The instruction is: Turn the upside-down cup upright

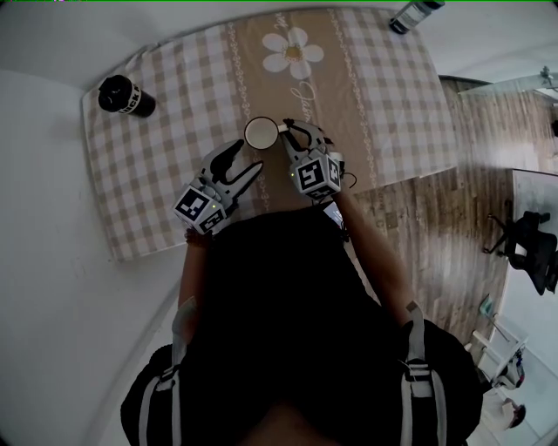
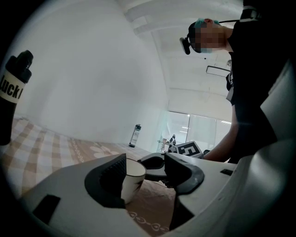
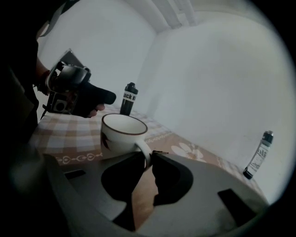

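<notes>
A white cup (image 1: 261, 132) with a dark rim stands upright, mouth up, on the checked tablecloth (image 1: 166, 131). My right gripper (image 1: 292, 132) reaches it from the right, shut on its handle. In the right gripper view the handle (image 3: 147, 152) sits pinched between the two jaw tips of the right gripper (image 3: 147, 159), with the cup's bowl (image 3: 121, 136) just beyond. My left gripper (image 1: 234, 161) hovers close at the cup's near left, open and holding nothing. In the left gripper view the cup (image 2: 133, 178) shows past the left gripper's (image 2: 145, 173) spread jaws.
A black bottle (image 1: 125, 96) stands at the cloth's far left corner. A second dark bottle (image 1: 411, 15) stands at the far right corner. The table's right edge drops to a wooden floor (image 1: 436, 226), where an office chair (image 1: 527, 244) stands.
</notes>
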A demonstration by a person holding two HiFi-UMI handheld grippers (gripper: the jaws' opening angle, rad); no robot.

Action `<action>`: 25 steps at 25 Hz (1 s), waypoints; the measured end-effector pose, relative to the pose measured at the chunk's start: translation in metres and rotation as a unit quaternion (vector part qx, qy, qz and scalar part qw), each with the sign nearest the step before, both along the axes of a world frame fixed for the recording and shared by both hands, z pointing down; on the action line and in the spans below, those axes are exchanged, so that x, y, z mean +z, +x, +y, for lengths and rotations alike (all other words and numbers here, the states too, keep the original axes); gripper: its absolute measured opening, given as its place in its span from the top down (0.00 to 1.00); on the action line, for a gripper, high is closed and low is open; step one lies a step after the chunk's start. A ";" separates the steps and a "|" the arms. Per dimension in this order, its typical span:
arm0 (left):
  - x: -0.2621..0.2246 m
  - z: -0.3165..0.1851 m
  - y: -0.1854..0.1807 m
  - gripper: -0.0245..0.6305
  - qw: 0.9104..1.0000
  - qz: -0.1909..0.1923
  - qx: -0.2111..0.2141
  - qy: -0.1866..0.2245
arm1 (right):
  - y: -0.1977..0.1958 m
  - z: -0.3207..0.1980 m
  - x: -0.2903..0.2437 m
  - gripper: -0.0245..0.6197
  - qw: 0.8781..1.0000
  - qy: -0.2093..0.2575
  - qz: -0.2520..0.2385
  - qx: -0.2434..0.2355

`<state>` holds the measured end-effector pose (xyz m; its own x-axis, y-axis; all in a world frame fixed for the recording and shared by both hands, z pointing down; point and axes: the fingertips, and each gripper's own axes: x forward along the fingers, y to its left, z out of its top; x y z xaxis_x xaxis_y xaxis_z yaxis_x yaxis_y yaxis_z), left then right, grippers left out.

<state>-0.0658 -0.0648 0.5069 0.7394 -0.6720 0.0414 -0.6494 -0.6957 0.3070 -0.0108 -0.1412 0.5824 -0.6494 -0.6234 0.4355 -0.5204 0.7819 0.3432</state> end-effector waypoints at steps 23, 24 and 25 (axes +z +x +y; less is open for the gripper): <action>-0.049 -0.010 0.010 0.98 0.988 -0.089 -0.060 0.110 | 0.043 0.019 -0.130 0.86 0.959 -0.026 -0.282 0.024; -0.053 -0.012 0.010 0.98 0.986 -0.095 -0.070 0.116 | 0.047 0.018 -0.139 0.90 0.953 -0.018 -0.298 0.041; -0.055 -0.014 0.010 0.98 0.984 -0.100 -0.081 0.119 | 0.049 0.018 -0.148 0.93 0.949 -0.008 -0.310 0.053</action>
